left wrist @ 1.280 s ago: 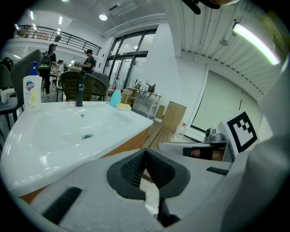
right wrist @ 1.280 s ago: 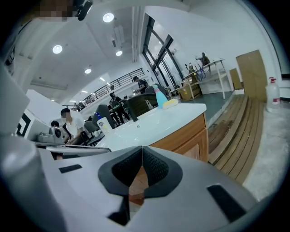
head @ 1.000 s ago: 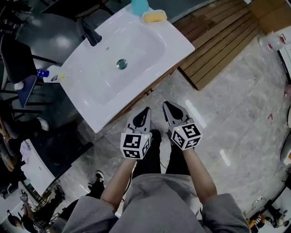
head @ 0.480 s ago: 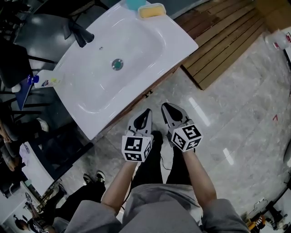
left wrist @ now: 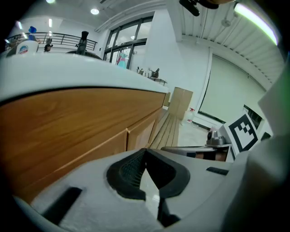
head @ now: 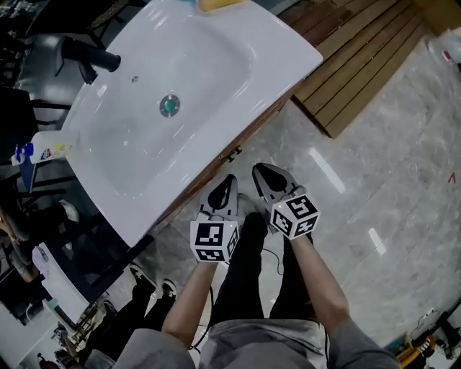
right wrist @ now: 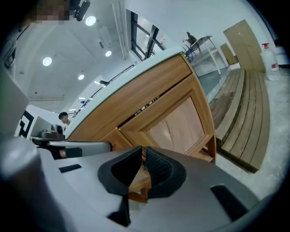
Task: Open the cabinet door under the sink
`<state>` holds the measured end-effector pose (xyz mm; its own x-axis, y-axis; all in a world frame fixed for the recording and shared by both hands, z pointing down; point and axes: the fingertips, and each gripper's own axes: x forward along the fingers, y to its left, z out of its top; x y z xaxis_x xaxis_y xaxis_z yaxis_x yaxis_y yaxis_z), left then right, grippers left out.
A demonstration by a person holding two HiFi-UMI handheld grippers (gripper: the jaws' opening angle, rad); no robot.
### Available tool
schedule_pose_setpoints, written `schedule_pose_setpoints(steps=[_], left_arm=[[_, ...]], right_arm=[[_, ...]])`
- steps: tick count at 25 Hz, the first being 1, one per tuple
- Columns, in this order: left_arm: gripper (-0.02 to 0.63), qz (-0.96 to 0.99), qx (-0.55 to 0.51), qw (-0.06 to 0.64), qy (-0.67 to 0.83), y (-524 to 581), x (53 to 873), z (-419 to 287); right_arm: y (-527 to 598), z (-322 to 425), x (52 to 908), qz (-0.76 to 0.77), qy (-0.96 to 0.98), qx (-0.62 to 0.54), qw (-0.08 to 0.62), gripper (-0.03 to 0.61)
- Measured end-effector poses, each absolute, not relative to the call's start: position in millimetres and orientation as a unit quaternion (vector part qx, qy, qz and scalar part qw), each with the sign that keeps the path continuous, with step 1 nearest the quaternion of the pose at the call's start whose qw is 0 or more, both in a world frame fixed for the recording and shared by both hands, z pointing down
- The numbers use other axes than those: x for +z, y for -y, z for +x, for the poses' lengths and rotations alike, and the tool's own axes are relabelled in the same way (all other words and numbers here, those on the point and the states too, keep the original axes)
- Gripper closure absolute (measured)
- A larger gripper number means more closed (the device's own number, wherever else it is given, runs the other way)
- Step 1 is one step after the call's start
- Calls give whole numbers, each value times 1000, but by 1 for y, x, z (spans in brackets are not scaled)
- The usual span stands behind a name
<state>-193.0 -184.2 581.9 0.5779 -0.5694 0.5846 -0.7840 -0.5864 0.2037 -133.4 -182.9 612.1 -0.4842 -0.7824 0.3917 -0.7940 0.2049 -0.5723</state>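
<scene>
Right now the person stands over the white sink [head: 216, 50], both grippers held low and side by side, near the front of the wooden cabinet [right wrist: 149, 97] beneath it. The left gripper [head: 230, 180] has its jaws pressed together on nothing. The right gripper [head: 258, 170] is the same, tips meeting, empty. The cabinet door [right wrist: 179, 122] sits closed in its frame, ahead of the right gripper and apart from it. A slatted wooden platform [head: 353, 65] lies on the floor beside the cabinet.

The sink [head: 216, 65] looms larger, nearer the left gripper [head: 231, 179] and right gripper [head: 258, 170]; its faucet [head: 90, 59] shifts left; the yellow dish [head: 218, 4] slips almost off the top edge.
</scene>
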Motion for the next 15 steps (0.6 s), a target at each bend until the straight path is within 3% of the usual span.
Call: schedule_pose_setpoints(steps=[6,15], left_arm=[[604,855,253,225,393,188,624,-196],[604,854,257,232,389,191,669,-195]], right_arm=[[193,-141,655,503,776,381,2,563],[213,-155,705,499,771,395,-27,509]])
